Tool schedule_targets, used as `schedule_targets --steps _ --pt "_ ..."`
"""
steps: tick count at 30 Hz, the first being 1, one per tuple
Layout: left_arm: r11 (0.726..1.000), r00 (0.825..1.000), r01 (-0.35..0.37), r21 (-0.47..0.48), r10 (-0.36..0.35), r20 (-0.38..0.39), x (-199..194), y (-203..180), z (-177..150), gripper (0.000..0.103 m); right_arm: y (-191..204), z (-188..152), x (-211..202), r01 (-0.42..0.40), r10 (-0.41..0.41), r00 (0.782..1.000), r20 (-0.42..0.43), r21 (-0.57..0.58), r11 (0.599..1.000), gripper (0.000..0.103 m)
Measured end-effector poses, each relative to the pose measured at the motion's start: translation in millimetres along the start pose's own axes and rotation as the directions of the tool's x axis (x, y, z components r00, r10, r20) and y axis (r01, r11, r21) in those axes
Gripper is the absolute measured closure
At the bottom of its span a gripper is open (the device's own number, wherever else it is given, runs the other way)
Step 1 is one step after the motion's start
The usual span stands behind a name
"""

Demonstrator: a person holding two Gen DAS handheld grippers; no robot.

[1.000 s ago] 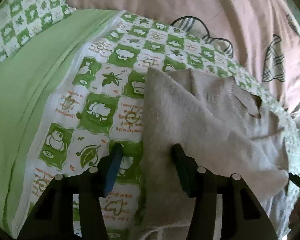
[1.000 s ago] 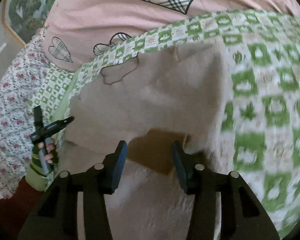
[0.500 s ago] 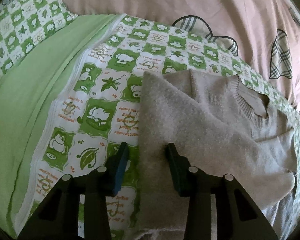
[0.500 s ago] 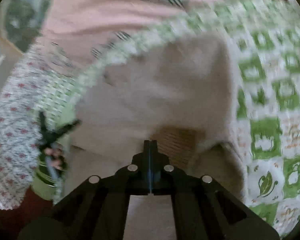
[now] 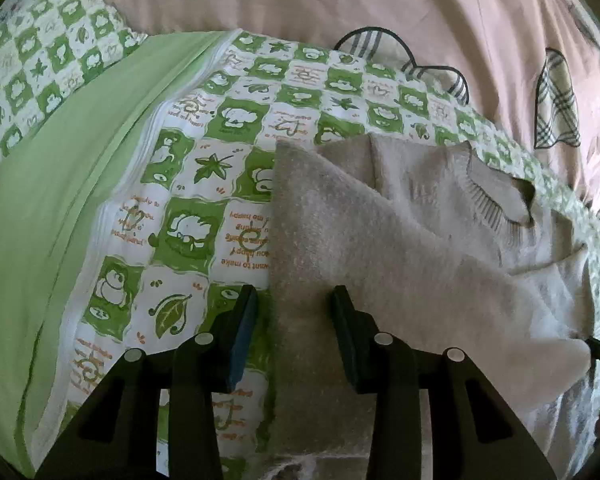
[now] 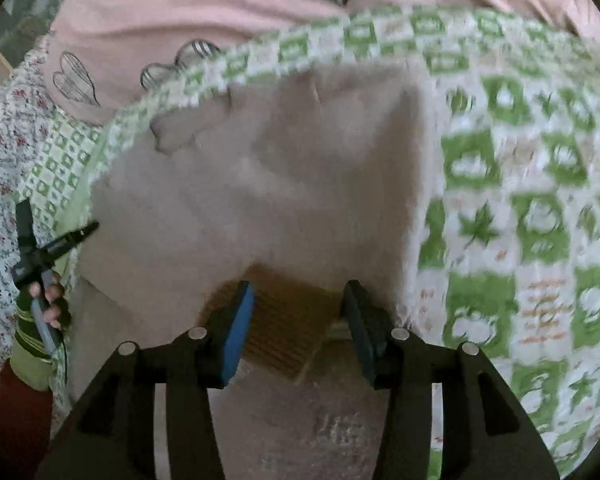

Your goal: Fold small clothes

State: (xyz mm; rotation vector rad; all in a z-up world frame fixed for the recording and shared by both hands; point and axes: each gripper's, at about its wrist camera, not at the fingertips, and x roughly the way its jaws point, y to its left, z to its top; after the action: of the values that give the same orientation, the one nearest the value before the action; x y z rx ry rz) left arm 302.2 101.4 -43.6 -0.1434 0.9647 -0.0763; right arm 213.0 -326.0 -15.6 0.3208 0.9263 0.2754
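A small beige knit sweater lies on a green-and-white checked bed cover, with one side folded over diagonally and its ribbed neckline at the far right. My left gripper is open, its fingers straddling the sweater's left folded edge. In the right wrist view the same sweater fills the middle, and a ribbed brown part shows at a turned-up flap. My right gripper is open and empty, just over that ribbed part. The left gripper's tips and the hand holding it show at the left.
A pink quilt with plaid hearts lies along the far side of the bed. A plain green sheet band runs down the left. A floral cloth lies at the left in the right wrist view.
My right gripper closed half a second ago and has opened again over the sweater's ribbed part. My left gripper drew back slightly and narrowed a little, staying open.
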Motion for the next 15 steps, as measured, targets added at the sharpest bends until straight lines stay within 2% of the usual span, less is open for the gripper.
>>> schedule_targets --steps 1,3,4,5,6,7,9,11,13,15 --pt "1.0 1.0 -0.004 0.002 0.004 0.001 0 0 0 0.065 2 -2 -2 -0.037 0.037 0.999 -0.013 0.007 0.999 0.094" --pt "1.0 1.0 -0.01 0.005 0.01 0.007 -2 0 1 0.066 12 -1 -26 -0.116 0.115 0.993 0.041 0.009 0.993 0.094" --pt "1.0 1.0 -0.018 0.009 0.018 0.014 -4 0 1 0.066 17 2 -44 -0.167 0.166 0.982 0.091 0.005 0.986 0.094" --pt "1.0 1.0 -0.025 0.013 0.025 0.019 -4 -1 1 0.066 19 5 -68 -0.242 0.237 0.958 0.16 0.011 0.97 0.095" --pt "0.999 0.999 -0.029 0.014 0.029 0.02 -3 -1 1 0.066 18 8 -82 -0.273 0.264 0.942 0.208 0.019 0.962 0.095" --pt "1.0 1.0 -0.026 0.009 0.025 0.017 -1 -1 1 0.066 15 12 -90 -0.273 0.259 0.937 0.236 0.032 0.961 0.095" --pt "1.0 1.0 -0.029 -0.002 0.029 0.012 2 -2 1 0.066 11 24 -74 -0.144 0.132 0.973 0.19 0.053 0.988 0.095" --pt "0.999 0.999 -0.046 -0.007 0.046 0.013 3 -5 1 0.066 4 27 -44 -0.062 0.052 0.992 0.112 0.086 0.994 0.095" --pt "0.998 0.998 -0.058 -0.002 0.058 0.016 2 -5 0 0.066 3 26 -18 0.034 -0.038 0.998 0.05 0.08 0.996 0.094" --pt "0.997 0.997 -0.071 0.008 0.071 0.016 1 -5 -1 0.065 2 22 -5 0.123 -0.126 0.992 0.03 0.081 0.989 0.089"
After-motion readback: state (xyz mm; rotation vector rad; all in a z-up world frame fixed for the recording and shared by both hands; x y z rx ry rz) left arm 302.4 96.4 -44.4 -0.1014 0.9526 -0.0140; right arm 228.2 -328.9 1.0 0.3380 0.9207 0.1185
